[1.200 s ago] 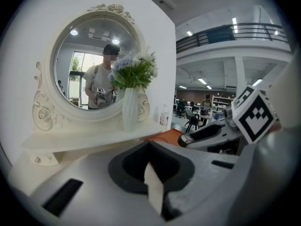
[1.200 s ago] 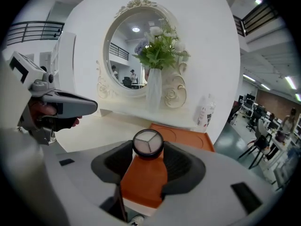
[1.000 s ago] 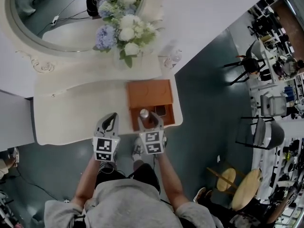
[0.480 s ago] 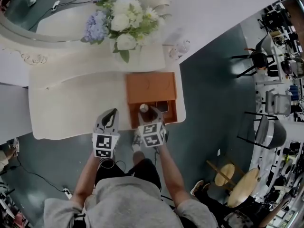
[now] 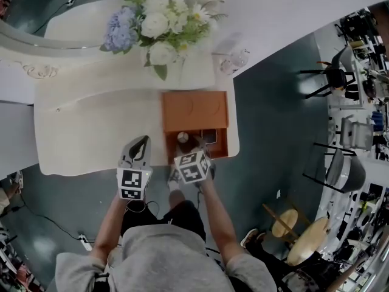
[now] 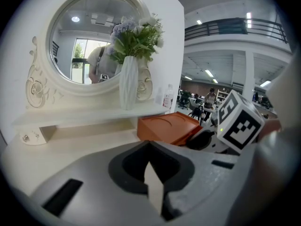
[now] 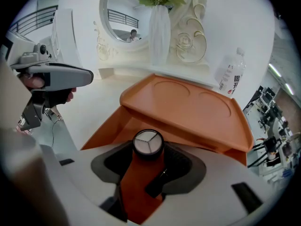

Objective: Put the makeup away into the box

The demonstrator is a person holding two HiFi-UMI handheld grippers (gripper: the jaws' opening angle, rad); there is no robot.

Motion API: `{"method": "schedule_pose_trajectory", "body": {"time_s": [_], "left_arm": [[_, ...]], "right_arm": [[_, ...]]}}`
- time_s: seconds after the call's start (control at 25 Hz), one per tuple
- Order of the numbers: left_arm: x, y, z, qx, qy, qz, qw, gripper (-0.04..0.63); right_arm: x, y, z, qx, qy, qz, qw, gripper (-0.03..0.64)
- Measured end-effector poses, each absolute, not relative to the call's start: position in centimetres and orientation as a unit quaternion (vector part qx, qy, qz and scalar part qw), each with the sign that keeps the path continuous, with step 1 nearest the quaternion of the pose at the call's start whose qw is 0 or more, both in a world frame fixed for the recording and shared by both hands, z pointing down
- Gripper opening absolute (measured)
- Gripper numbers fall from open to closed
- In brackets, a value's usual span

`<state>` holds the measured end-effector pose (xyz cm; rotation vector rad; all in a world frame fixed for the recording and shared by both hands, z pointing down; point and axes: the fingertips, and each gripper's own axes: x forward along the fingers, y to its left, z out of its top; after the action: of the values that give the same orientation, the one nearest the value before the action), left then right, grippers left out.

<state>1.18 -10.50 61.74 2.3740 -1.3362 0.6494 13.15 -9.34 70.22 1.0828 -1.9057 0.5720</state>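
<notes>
An orange box (image 5: 194, 111) stands on the white dressing table (image 5: 91, 132), its lid (image 7: 188, 102) tilted up over the open front compartment (image 5: 213, 146). A dark flat item (image 5: 208, 137) lies in that compartment. My right gripper (image 5: 189, 143) is shut on a small dark makeup bottle with a round silver cap (image 7: 147, 142), held upright over the compartment's left part (image 5: 183, 137). My left gripper (image 5: 138, 146) hovers at the table's front edge, left of the box; its jaws (image 6: 149, 147) are shut with nothing between them.
A white vase of flowers (image 5: 161, 26) and a clear water bottle (image 5: 234, 59) stand on the raised shelf behind the box, below an oval mirror (image 6: 94, 36). The table's right edge runs just past the box. Chairs and stools (image 5: 340, 169) stand on the floor to the right.
Both grippers have sunk. The right one has tipped more steeply down and carried the bottle lower, over the box's open compartment.
</notes>
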Motion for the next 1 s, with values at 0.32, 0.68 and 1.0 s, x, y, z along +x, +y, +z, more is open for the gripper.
{"method": "schedule_pose_trajectory", "body": {"time_s": [0.32, 0.68, 1.0], "left_arm": [[1.2, -10.5, 61.9, 0.835, -0.471, 0.228, 0.17, 0.001], [1.2, -10.9, 59.2, 0.835, -0.484, 0.217, 0.144, 0.0], [1.9, -11.3, 53.2, 0.832, -0.512, 0.191, 0.095, 0.0]], "right_arm": [[13.1, -9.6, 70.7, 0.432, -0.756, 0.231, 0.434, 0.227], [13.7, -9.9, 67.8, 0.446, -0.77, 0.229, 0.393, 0.227], [15.0, -11.6, 59.7, 0.488, -0.799, 0.181, 0.303, 0.227]]}}
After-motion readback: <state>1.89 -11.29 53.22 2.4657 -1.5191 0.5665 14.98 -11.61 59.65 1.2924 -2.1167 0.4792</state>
